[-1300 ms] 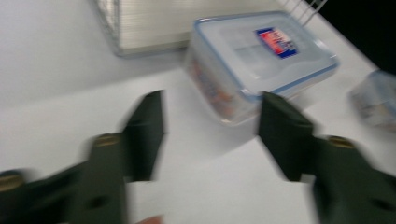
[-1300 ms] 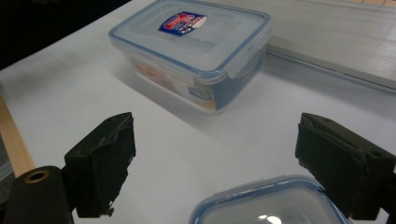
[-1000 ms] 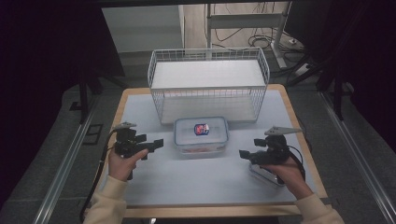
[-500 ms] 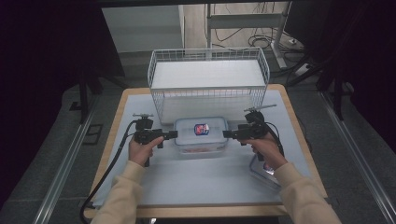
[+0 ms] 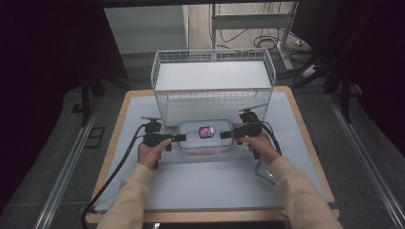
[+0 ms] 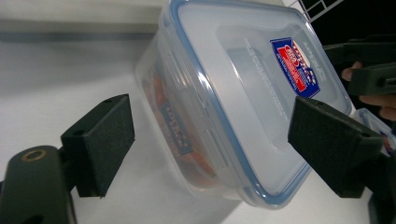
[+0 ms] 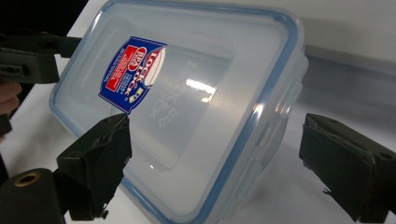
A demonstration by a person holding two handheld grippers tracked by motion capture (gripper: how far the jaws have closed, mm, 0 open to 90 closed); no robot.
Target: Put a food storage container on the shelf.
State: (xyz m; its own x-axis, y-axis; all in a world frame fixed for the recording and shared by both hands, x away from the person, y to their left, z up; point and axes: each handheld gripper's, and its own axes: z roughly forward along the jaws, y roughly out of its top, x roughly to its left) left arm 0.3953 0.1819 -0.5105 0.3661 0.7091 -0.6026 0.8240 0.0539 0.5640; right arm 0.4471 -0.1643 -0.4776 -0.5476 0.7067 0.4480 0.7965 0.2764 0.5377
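We hold a black two-jaw left tool (image 5: 180,138) and a matching right tool (image 5: 224,135) at either short end of a clear rectangular plastic food container with a blue-rimmed lid and a red-and-blue label (image 5: 205,137). The container sits on the pale-topped counter (image 5: 200,181), just in front of a white wire basket (image 5: 212,81). In the left gripper view the left tool (image 6: 210,140) stands wide open, its jaws flanking the container's (image 6: 233,93) end without gripping it. In the right gripper view the right tool (image 7: 215,163) is likewise spread wide around the opposite end of the container (image 7: 187,93), nothing clamped. A second clear container (image 5: 265,172) lies near our right forearm.
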